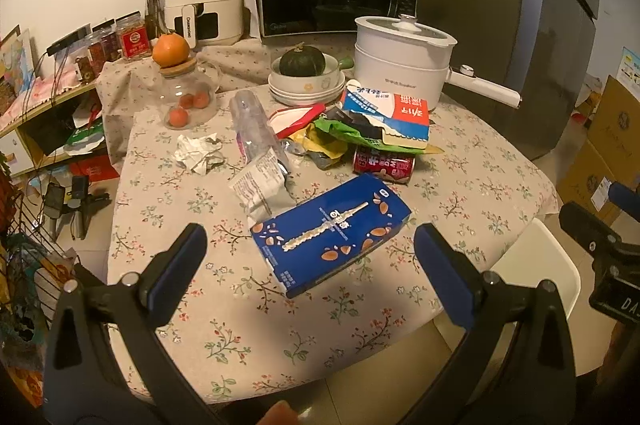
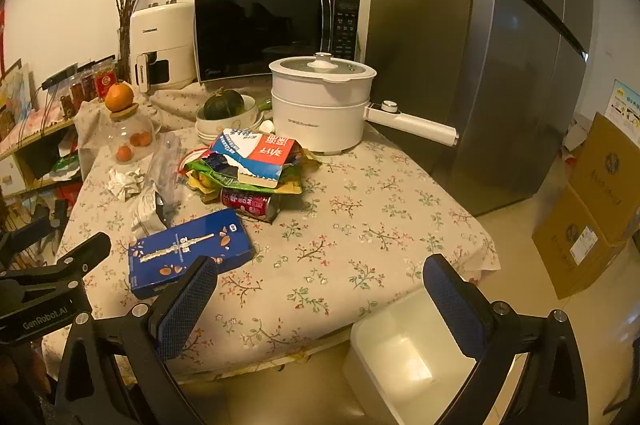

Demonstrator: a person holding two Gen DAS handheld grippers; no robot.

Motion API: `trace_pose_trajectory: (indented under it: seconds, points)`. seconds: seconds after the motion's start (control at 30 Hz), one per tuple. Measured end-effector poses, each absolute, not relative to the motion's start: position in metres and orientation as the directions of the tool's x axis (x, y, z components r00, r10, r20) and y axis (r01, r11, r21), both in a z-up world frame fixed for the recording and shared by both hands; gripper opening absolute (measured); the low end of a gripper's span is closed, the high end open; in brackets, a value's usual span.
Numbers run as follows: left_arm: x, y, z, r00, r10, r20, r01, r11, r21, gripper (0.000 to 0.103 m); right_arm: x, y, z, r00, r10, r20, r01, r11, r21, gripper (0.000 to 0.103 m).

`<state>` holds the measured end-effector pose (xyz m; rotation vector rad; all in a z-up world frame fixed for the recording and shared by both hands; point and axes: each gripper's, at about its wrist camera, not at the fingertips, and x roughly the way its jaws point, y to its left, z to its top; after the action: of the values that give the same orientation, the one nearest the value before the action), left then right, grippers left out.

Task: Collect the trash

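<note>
Black tongs (image 1: 310,257), blue textured pads (image 2: 186,307), silver screws, "GenRobot.AI" marking.

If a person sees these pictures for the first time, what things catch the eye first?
Probably the blue box, lying flat on the flowered tablecloth nearest the two open grippers. Behind it sits a heap of litter: a red can on its side, a red, white and blue carton and crumpled paper. A white pot stands at the back before the microwave.
</note>
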<state>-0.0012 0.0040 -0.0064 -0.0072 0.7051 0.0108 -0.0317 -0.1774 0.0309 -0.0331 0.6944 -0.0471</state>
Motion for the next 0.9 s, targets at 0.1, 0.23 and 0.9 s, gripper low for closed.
trace_pose_trajectory:
  seconds: [0.1, 0.23, 0.9]
  points:
    - [-0.0017, 0.004, -0.0069, 0.761, 0.008, -0.648, -0.014, 1.0, -0.003, 0.103, -0.0312, -0.1774, 0.0313, 0.765, -0.055, -0.641, 0.031, 0.998, -0.048, 0.103]
    - [-0.0015, 0.0033, -0.007, 0.761, 0.007, -0.648, -0.012, 1.0, -0.003, 0.103, -0.0316, -0.1776, 0.031, 0.766, -0.054, -0.64, 0.031, 0.998, -0.047, 0.103]
    - [-0.0011, 0.0036, -0.0064, 0.761, 0.008, -0.649, -0.014, 1.0, -0.003, 0.103, -0.0325, -0.1783, 0.0304, 0.766, -0.055, -0.641, 0.033, 0.998, -0.047, 0.103]
